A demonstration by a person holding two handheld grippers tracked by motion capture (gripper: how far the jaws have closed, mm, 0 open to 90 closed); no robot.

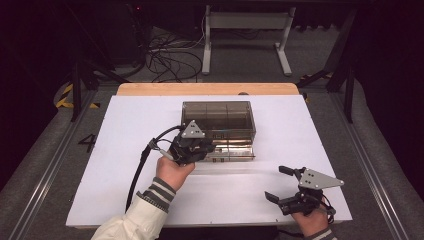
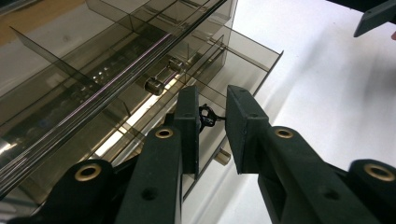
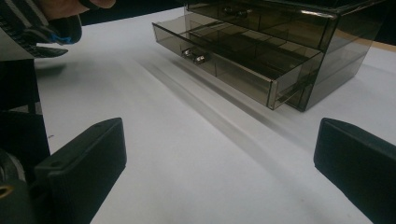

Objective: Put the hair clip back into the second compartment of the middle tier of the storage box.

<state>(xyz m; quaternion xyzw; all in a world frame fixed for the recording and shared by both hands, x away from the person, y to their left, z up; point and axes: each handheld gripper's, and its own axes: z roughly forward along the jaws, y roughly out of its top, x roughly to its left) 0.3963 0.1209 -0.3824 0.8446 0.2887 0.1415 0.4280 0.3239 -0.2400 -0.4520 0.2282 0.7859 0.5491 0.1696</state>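
A smoky see-through drawer box point(image 1: 218, 117) stands mid-table, its bottom drawer point(image 1: 235, 152) pulled out toward me. My left gripper point(image 1: 206, 150) hovers over the left part of that drawer. In the left gripper view its jaws point(image 2: 212, 100) stand close together with a small black wiry object point(image 2: 206, 115) pinched between them, above the drawer's compartments point(image 2: 243, 51). My right gripper point(image 1: 277, 183) rests near the front right of the table, open and empty. In the right gripper view its own jaws point(image 3: 219, 140) frame bare white table, with the open drawer point(image 3: 224, 65) beyond.
The white sheet point(image 1: 125, 165) covers the table, with a wooden edge point(image 1: 150, 89) at the back. Cables point(image 1: 170, 55) and a white stand point(image 1: 245, 22) lie on the floor beyond. The left hand's sleeve point(image 1: 155, 192) comes in from the bottom.
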